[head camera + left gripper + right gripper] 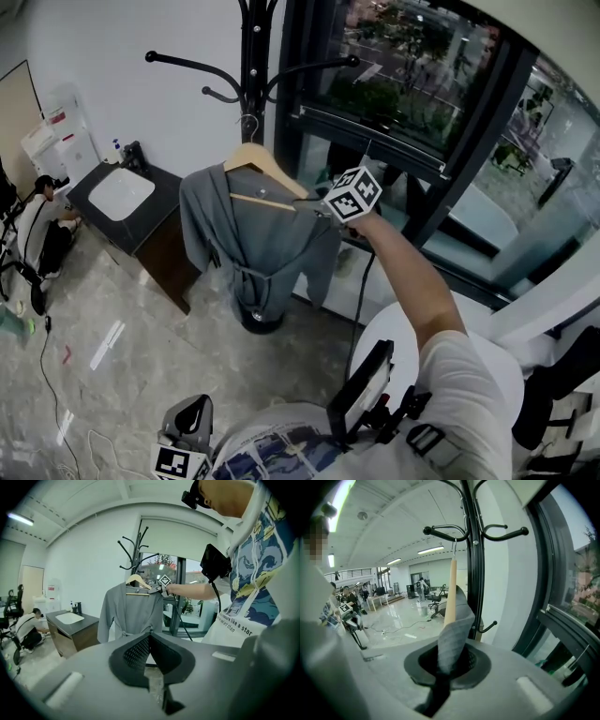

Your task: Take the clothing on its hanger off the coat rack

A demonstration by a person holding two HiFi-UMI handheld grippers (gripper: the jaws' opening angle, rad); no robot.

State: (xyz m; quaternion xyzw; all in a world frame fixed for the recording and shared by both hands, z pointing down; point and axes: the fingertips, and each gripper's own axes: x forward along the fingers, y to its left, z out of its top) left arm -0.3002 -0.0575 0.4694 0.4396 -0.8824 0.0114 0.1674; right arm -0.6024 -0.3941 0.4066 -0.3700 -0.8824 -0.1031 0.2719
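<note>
A grey garment [253, 239] hangs on a wooden hanger [258, 159], whose metal hook sits over an arm of the black coat rack [253, 56]. My right gripper [323, 208] is at the hanger's right end, reached out from the person's arm. In the right gripper view the gripper [450, 663] is shut on the grey fabric [452, 639] over the wooden hanger [450, 592], which hangs from the rack [471, 573]. My left gripper [187, 436] is held low near the person's body, far from the rack. Its jaws [150, 641] are shut and hold nothing; it faces the garment [131, 613].
A dark cabinet with a white sink [122, 192] stands left of the rack. A person [42, 225] crouches further left. Dark window frames [441, 141] run right behind the rack. Cables [47, 375] lie on the shiny floor. The rack's round base [261, 319] is under the garment.
</note>
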